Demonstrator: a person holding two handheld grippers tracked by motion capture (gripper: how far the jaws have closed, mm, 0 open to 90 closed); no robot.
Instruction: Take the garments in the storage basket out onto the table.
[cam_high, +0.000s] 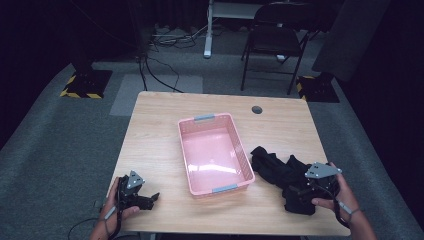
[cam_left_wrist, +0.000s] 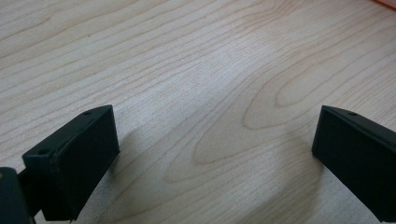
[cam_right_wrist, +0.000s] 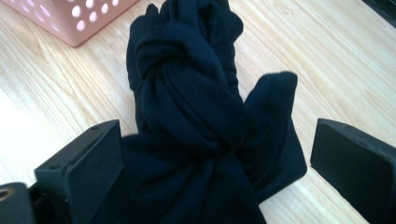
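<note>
A crumpled black cloth (cam_high: 276, 170) lies on the wooden table (cam_high: 165, 120), to the right of an empty pink plastic basket (cam_high: 214, 152). My right gripper (cam_high: 300, 189) is at the cloth's near right end, held in a hand. In the right gripper view its jaws stand wide apart on either side of the twisted black cloth (cam_right_wrist: 196, 116), and the pads do not press on it. My left gripper (cam_high: 150, 199) rests near the table's front left edge, held in the other hand. Its jaws are open over bare wood (cam_left_wrist: 210, 93) with nothing between them.
The basket's perforated corner (cam_right_wrist: 74, 18) shows at the top left of the right gripper view. A round cable hole (cam_high: 257, 109) is in the table's far right part. A folding chair (cam_high: 275, 35) and floor cables (cam_high: 165, 45) lie beyond the table.
</note>
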